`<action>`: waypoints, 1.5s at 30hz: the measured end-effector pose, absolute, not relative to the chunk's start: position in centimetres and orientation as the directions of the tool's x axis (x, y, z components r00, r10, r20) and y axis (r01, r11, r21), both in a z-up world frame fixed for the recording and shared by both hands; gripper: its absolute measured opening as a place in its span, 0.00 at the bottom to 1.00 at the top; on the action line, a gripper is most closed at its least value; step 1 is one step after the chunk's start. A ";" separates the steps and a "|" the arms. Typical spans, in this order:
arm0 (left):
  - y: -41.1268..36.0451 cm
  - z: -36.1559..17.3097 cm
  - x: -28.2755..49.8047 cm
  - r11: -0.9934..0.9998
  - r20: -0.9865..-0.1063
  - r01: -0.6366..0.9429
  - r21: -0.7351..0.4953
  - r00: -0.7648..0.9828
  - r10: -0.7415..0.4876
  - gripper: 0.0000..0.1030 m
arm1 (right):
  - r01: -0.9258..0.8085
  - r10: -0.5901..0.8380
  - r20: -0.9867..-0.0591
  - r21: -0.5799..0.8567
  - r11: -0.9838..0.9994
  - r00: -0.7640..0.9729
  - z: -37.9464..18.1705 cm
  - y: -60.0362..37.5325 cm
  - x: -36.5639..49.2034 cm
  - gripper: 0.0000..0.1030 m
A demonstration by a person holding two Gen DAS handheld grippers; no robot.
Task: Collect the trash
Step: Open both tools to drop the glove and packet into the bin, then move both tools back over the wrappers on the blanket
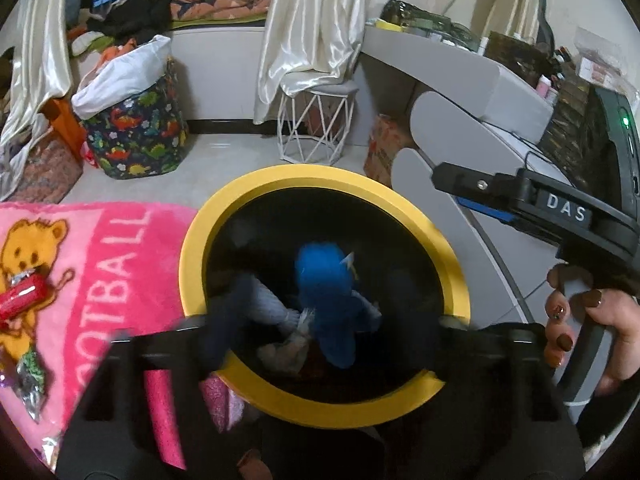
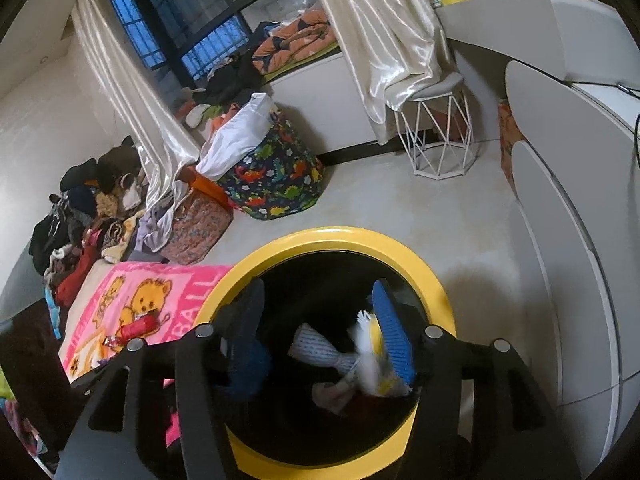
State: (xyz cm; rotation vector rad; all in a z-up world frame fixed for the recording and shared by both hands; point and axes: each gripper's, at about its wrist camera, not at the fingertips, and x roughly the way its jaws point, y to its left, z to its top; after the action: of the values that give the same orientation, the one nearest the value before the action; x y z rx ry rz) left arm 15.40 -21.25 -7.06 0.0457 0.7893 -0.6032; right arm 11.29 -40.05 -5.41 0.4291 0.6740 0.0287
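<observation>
Your right gripper (image 2: pixel 320 340) hangs over the bin (image 2: pixel 404 246) with jaws spread wide; a white-and-yellow wrapper (image 2: pixel 372 364) lies against its blue finger pad (image 2: pixel 394 336), apparently loose. Your left gripper (image 1: pixel 288 312) is blurred, so its jaw gap cannot be told. Inside the yellow-rimmed black bin lie a pale striped wrapper (image 2: pixel 316 346) and crumpled scraps. Beside it, on the pink blanket (image 1: pixel 104 264), rest a red packet (image 1: pixel 22 294) and a foil wrapper (image 1: pixel 32 380)

Black right gripper (image 1: pixel 436 178) marked "DAS", blue-padded jaws, green light; hand (image 1: pixel 592 332) with brown-painted nails.
</observation>
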 end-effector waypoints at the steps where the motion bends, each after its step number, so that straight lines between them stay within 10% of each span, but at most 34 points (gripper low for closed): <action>1: -21.0 -7.2 15.4 0.836 -0.674 0.514 -0.189 0.551 -0.491 0.85 | 0.115 0.159 -0.598 0.394 0.912 0.786 -5.5 -40.1 11.3 0.59; 18: -15.4 -4.8 13.4 0.933 -0.607 0.336 -0.132 0.716 -0.344 0.89 | 0.039 0.134 -0.530 0.302 0.953 0.837 -3.3 -36.3 10.4 0.79; 45: -1.7 -3.4 12.9 0.985 -0.526 0.095 -0.141 0.836 -0.156 0.89 | -0.207 0.294 -0.510 0.221 0.953 0.808 -2.3 -22.8 10.1 0.84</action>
State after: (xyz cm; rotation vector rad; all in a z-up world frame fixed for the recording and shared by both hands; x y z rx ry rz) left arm 12.85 -1.74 -3.42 -0.1110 0.5654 -0.1333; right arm 10.11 -22.81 -2.33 0.1577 0.5696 0.2692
